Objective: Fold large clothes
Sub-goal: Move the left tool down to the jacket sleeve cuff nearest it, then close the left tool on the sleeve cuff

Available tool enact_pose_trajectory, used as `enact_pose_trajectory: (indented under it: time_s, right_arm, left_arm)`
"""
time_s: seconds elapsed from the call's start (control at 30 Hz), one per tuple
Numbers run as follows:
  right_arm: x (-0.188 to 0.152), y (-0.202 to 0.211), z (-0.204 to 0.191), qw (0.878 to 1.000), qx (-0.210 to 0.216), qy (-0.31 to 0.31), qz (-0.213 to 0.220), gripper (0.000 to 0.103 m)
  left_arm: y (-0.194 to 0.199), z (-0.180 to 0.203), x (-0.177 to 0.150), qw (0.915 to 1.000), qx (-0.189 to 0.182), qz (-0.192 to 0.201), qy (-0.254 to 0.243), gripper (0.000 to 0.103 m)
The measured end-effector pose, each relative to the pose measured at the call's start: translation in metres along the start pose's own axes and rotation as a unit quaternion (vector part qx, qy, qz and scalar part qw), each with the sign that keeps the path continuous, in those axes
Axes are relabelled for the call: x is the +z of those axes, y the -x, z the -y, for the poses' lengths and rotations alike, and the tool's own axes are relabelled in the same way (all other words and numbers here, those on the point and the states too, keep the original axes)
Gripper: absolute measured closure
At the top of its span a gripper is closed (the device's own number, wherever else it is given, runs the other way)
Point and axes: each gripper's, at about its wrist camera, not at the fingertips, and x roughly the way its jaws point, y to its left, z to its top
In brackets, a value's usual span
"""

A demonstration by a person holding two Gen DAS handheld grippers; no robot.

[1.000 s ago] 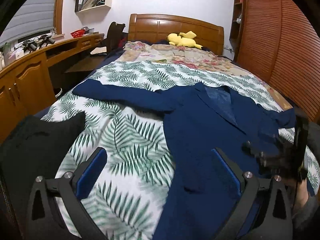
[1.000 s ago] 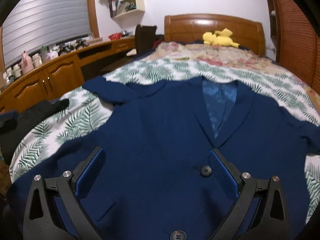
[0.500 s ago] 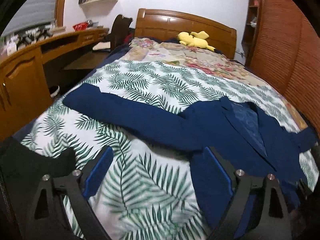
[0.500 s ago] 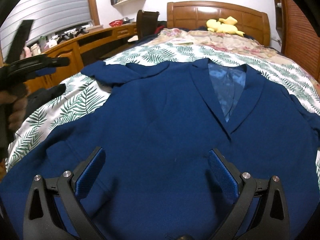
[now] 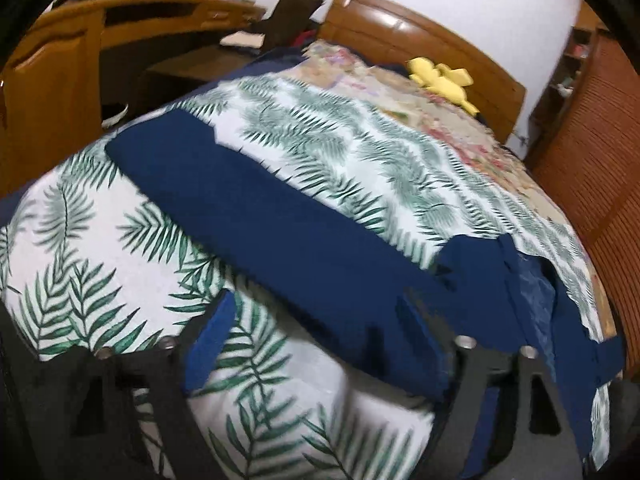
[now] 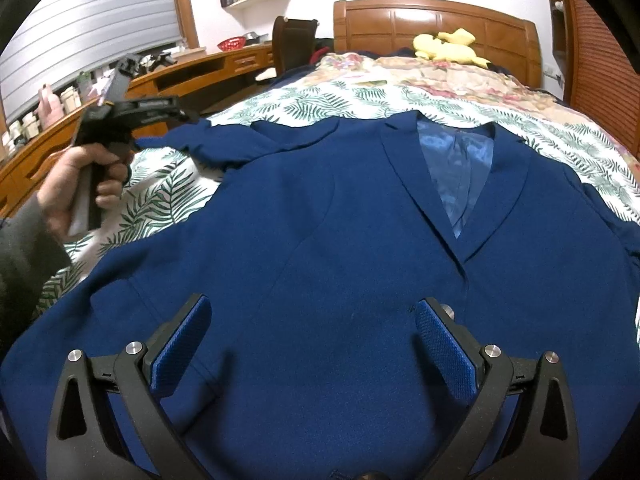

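A navy blue blazer (image 6: 340,240) lies face up on the fern-print bed cover (image 6: 160,200), lapels and shiny lining toward the headboard. Its left sleeve (image 5: 248,208) stretches out flat across the cover toward the desk side. My left gripper (image 5: 316,340) is open and empty, low over the cover just short of that sleeve; it also shows in the right wrist view (image 6: 168,108), held in a hand. My right gripper (image 6: 312,344) is open and empty, just above the blazer's front panel.
A yellow plush toy (image 6: 448,46) lies by the wooden headboard (image 6: 436,20). A wooden desk (image 6: 180,76) with clutter runs along the left. A slatted wardrobe (image 5: 592,152) stands on the right. A floral blanket (image 6: 432,76) covers the bed's far part.
My left gripper has swung left and forward from the blazer's hem toward the outstretched sleeve. My right gripper has moved slightly forward up the blazer's front. Both stay open.
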Motion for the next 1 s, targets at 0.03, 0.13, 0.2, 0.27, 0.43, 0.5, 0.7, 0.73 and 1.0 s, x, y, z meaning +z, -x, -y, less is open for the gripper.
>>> enact_pose_trajectory:
  time_s: [0.03,0.13,0.2,0.27,0.43,0.5,0.7,0.73,1.0]
  right_arm:
    - [0.0,0.0,0.0,1.0,0.001,-0.001,-0.001,0.0]
    - [-0.001,-0.001,0.001,1.0,0.002,-0.003,-0.002,0.0]
    - [-0.001,-0.002,0.001,1.0,0.003,-0.004,-0.003,0.0]
    - [-0.001,-0.002,0.002,1.0,0.003,-0.004,-0.003,0.0]
    - [-0.001,-0.002,0.002,1.0,0.004,-0.005,-0.003,0.0]
    - [-0.001,-0.002,0.002,1.0,0.004,-0.005,-0.003,0.0]
    - [-0.001,-0.002,0.003,1.0,0.004,-0.006,-0.002,0.0]
    - [-0.001,-0.002,0.002,1.0,0.004,-0.006,-0.002,0.0]
    - [-0.001,-0.001,0.003,1.0,0.004,-0.005,0.001,0.0]
  left_arm:
    - [-0.005,-0.003,0.001,1.0,0.002,-0.006,0.007,0.029]
    - [-0.016,-0.014,0.006,0.9995,0.007,-0.012,0.029,0.033]
    - [-0.022,-0.016,0.011,0.9992,0.015,-0.014,0.033,0.04]
    - [-0.026,-0.018,0.016,0.999,0.02,-0.014,0.037,0.049]
    - [-0.039,-0.019,0.026,0.9986,0.023,-0.028,0.039,0.094]
    - [-0.038,-0.013,0.028,0.9988,0.027,-0.029,0.028,0.103]
    - [-0.009,0.028,0.027,0.9984,0.035,-0.014,-0.042,0.103]
    - [-0.001,0.036,0.025,0.9978,0.036,-0.01,-0.054,0.103]
    - [0.074,0.108,-0.019,0.9884,-0.005,0.006,-0.151,0.103]
